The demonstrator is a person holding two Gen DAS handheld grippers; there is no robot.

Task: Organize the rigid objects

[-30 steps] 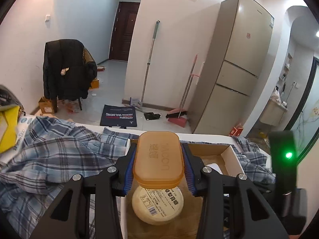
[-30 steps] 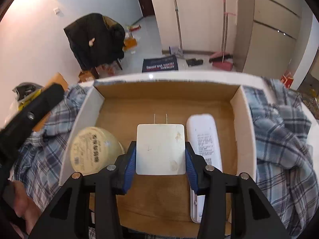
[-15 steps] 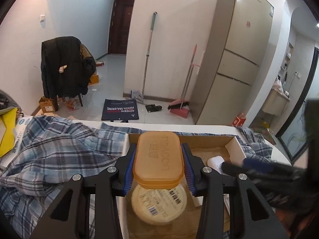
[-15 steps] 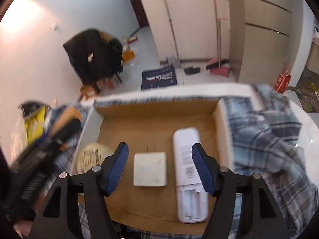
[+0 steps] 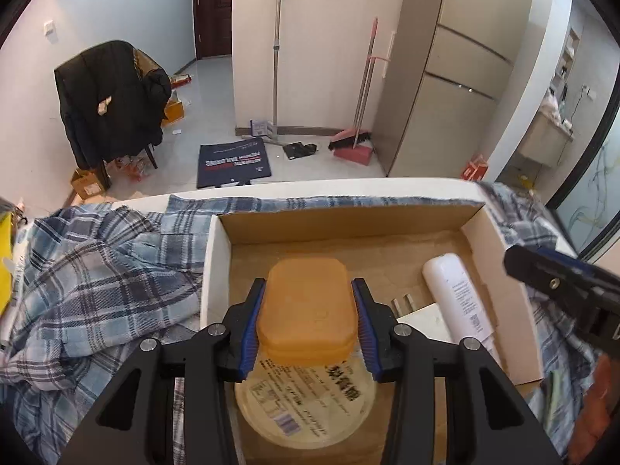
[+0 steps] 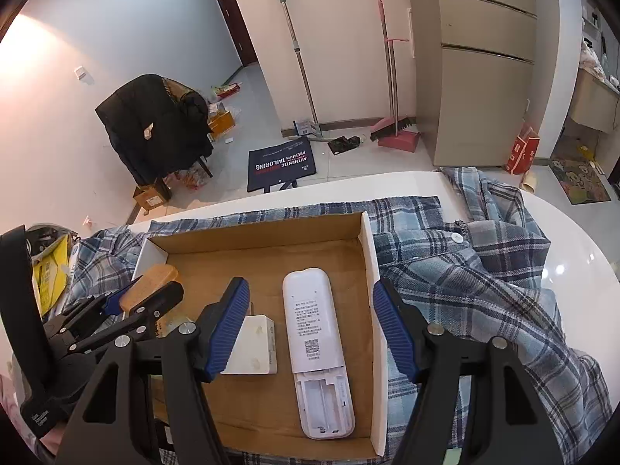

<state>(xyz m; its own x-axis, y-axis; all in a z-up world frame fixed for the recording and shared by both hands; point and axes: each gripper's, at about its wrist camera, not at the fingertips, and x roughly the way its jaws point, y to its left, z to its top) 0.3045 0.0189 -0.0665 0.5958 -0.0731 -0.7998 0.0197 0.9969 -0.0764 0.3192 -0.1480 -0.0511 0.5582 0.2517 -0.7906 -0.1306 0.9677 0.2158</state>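
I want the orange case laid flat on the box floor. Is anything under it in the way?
Yes. The round cream tin lies on the cardboard box floor directly beneath the orange plastic case held by the left gripper. Bare floor shows beyond it.

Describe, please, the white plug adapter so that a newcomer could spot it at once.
Find the open cardboard box lying on the plaid cloth. On its floor, the plug adapter lies just left of the long white remote. It is the only small white square block there, with metal prongs at its far end.
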